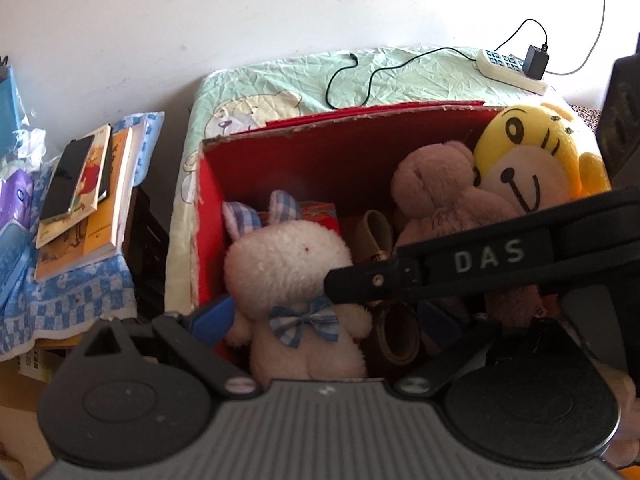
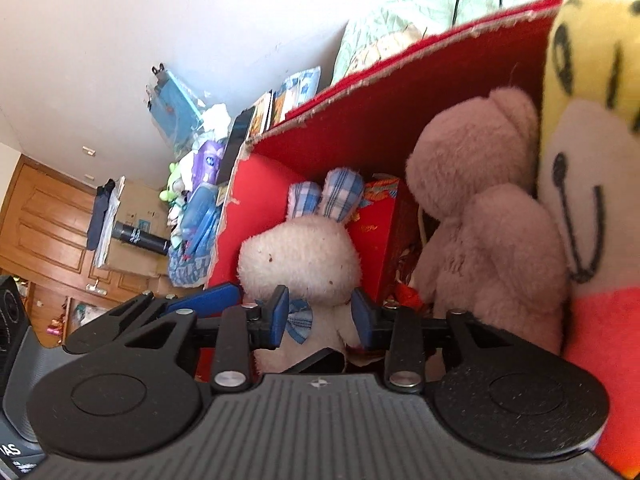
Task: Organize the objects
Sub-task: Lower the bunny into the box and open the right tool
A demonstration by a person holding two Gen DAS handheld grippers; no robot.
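The right gripper [image 2: 320, 316] pinches the white plush rabbit with blue gingham ears [image 2: 304, 260] at its neck, seating it by the red cardboard box's [image 2: 256, 200] left wall; the left gripper [image 1: 326, 320] stands spread around it.

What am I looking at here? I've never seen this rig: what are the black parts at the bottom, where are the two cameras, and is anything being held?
There is no robot. A person carries two handheld grippers, each with a fisheye camera looking forward along its blue-padded fingers, so the black parts are the tools themselves. The left-wrist view looks down into a red box standing on a green quilt. Inside sit a white bunny, a pink bear and a yellow plush. The left gripper is open around the bunny. The right-wrist view shows the right gripper with its pads either side of the bunny's neck; whether they squeeze it, I cannot tell. Books lie beside the box.
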